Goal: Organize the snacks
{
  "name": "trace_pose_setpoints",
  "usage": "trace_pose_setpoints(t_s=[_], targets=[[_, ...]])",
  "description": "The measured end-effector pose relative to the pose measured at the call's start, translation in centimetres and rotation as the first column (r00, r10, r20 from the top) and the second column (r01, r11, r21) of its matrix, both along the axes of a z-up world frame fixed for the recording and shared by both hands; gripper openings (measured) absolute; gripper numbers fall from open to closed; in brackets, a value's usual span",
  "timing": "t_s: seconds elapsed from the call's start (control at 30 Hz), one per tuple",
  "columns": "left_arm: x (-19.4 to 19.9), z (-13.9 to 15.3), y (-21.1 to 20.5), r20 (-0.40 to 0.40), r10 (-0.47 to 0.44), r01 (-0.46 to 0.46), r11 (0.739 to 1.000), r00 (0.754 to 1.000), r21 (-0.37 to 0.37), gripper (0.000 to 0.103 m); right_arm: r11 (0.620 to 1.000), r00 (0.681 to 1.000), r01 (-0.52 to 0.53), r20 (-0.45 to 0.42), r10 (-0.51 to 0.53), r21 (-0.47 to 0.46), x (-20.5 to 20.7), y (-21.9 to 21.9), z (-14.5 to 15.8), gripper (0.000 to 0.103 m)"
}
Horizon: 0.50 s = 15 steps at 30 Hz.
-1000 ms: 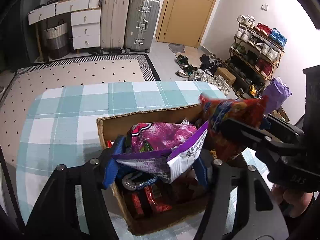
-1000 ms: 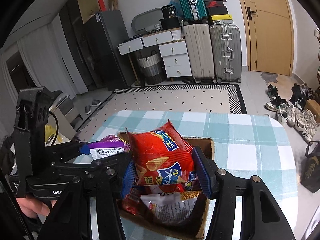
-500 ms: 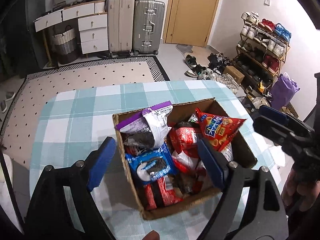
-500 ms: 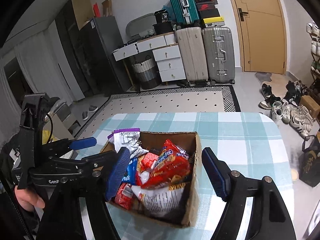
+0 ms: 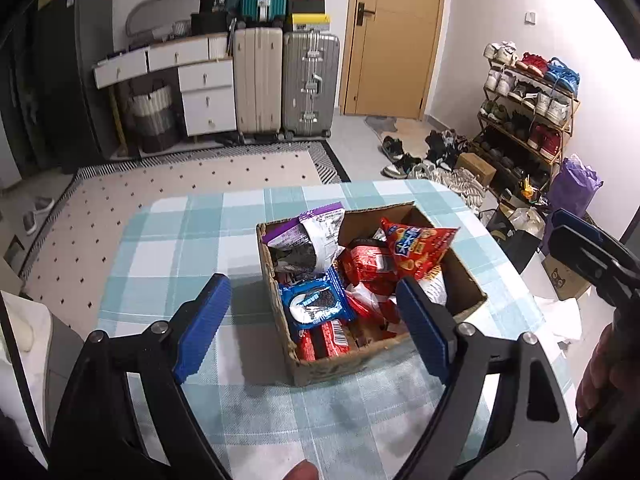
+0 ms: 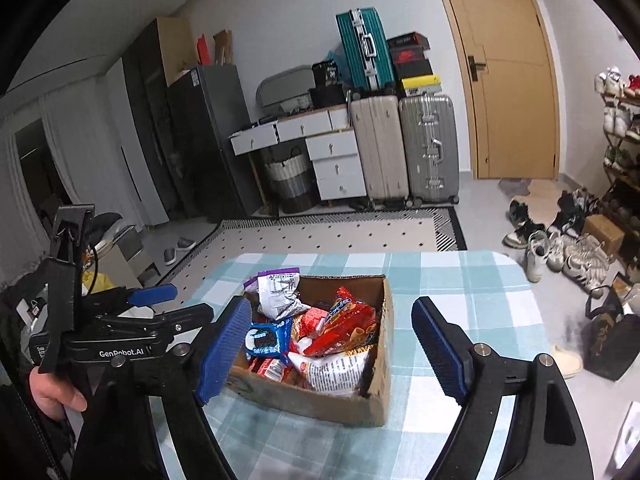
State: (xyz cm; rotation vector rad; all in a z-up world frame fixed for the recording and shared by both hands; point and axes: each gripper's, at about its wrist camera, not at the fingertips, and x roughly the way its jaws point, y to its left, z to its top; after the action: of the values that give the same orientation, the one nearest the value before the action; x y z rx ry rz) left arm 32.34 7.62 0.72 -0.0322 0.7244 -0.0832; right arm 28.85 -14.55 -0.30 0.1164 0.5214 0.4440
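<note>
Now that both bags are released, my left tongs [image 5: 312,320] and right tongs [image 6: 336,348] gape empty above the cardboard box [image 5: 468,280] on the tabletop [image 5: 168,248], purple bag [image 5: 312,236] upright at its far-left corner, red chips bag [image 5: 416,248] tilted across the pile.

left gripper [image 5: 310,322] fingers spread, empty | cardboard box [image 5: 466,282] holds snack packets

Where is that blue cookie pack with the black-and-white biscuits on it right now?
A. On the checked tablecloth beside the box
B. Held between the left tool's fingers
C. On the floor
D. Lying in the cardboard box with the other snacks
D: the blue cookie pack lies inside the cardboard box among the red packets, and both tools' fingers are empty.
</note>
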Motion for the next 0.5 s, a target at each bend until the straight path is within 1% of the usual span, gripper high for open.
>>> trace_pose_setpoints(t_s=[0.03,0.1,0.17,0.27,0.37,0.5], targets=[[-0.7,0.3,-0.2,0.008,0.006,-0.006,1.0,1.0,0.012,0.084,1.0,1.0,0.004,0.008,-0.004,0.001,-0.5,-0.1,0.1,0.085],[-1.8,0.9,-0.6,0.029,0.008,-0.009,1.0,1.0,0.028,0.084,0.999,0.998,0.036,0.056,-0.036,-0.005,-2.2,-0.5,0.5,0.085],[-3.3,1.6,-0.9,0.071,0.009,-0.012,0.999,0.997,0.044,0.084,0.998,0.992,0.063,0.114,-0.062,-0.007,-3.6,-0.9,1.1,0.086],[-5.1,2.7,-1.0,0.121,0.016,-0.023,0.998,0.993,0.055,0.085,0.997,0.981,0.082,0.177,-0.08,-0.003,-5.8,-1.5,1.9,0.088],[-6.9,4.0,-0.9,0.145,0.004,-0.008,1.0,0.989,0.029,0.085,0.996,0.971,0.091,0.221,-0.087,-0.01,-7.7,-1.8,2.4,0.089],[-9.2,4.9,-1.0,0.185,0.018,-0.028,0.998,0.983,0.053,0.087,0.995,0.961,0.101,0.259,-0.094,-0.013,-10.2,-2.1,2.3,0.09]])
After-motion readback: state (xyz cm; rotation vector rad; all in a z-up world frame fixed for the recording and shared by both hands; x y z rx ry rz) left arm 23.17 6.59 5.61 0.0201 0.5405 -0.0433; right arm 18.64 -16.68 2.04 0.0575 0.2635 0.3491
